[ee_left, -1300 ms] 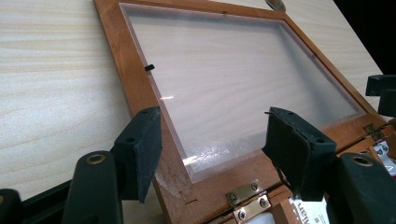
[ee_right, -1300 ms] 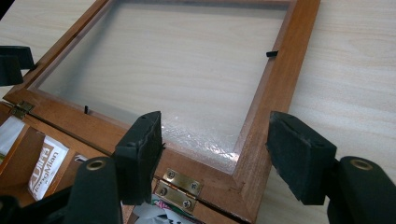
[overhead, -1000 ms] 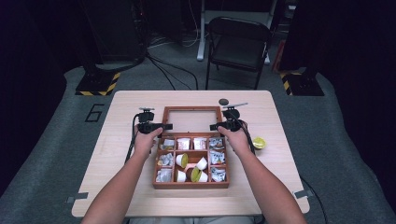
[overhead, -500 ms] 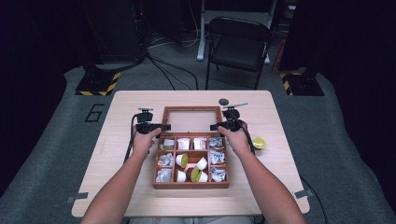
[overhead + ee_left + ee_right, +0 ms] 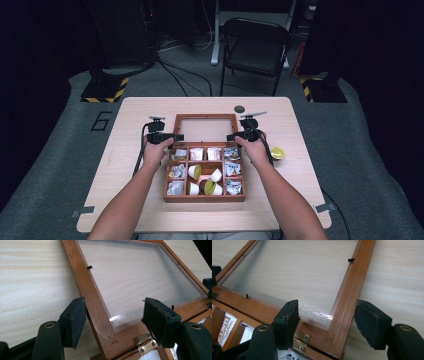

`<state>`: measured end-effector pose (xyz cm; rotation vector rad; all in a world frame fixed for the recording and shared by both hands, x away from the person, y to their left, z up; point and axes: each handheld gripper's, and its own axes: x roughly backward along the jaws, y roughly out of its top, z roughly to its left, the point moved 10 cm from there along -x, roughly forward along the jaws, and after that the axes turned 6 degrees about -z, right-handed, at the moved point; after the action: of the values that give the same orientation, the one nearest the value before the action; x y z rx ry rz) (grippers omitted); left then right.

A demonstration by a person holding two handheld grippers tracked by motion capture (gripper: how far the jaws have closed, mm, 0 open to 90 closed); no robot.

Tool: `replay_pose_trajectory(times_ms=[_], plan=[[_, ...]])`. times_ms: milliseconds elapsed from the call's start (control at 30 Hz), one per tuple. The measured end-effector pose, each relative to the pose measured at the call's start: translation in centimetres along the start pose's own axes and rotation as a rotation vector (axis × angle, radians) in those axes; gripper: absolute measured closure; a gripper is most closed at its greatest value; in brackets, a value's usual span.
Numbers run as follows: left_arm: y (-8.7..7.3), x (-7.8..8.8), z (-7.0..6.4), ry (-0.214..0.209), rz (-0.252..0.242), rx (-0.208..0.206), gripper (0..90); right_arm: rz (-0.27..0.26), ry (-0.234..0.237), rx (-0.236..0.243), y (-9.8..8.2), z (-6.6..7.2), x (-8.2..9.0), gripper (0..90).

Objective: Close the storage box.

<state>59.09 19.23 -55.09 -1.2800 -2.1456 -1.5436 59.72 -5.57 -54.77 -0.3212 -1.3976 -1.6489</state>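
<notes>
- Left gripper: we see its jaws apart, astride the near left corner of the lid. They have just been opening, with the lid's side rail between them.
- Right gripper: its jaws are apart, astride the opposite corner by the hinge.
- We judge that the lid, lying open flat, is being released. Next, both grippers should lift clear without dragging it.
- Behind the grippers, the box holds cups and packets.
</notes>
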Motion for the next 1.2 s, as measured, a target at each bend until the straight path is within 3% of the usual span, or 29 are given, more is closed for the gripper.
replay_pose_trajectory(times_ms=[567,967,1200], plan=[[-0.26,-0.43,0.27,-0.007,0.008,0.029,35.1,0.007,0.001,-0.009,-0.15,-0.36,-0.68,34.9],[-0.60,-0.73,0.54,-0.003,0.023,0.015,35.0,0.013,-0.001,-0.018,-0.11,-0.36,-0.91,33.4],[-0.57,-0.90,0.52,-0.012,0.015,0.043,34.6,0.013,0.003,-0.026,-0.09,-0.46,-1.04,32.7]])
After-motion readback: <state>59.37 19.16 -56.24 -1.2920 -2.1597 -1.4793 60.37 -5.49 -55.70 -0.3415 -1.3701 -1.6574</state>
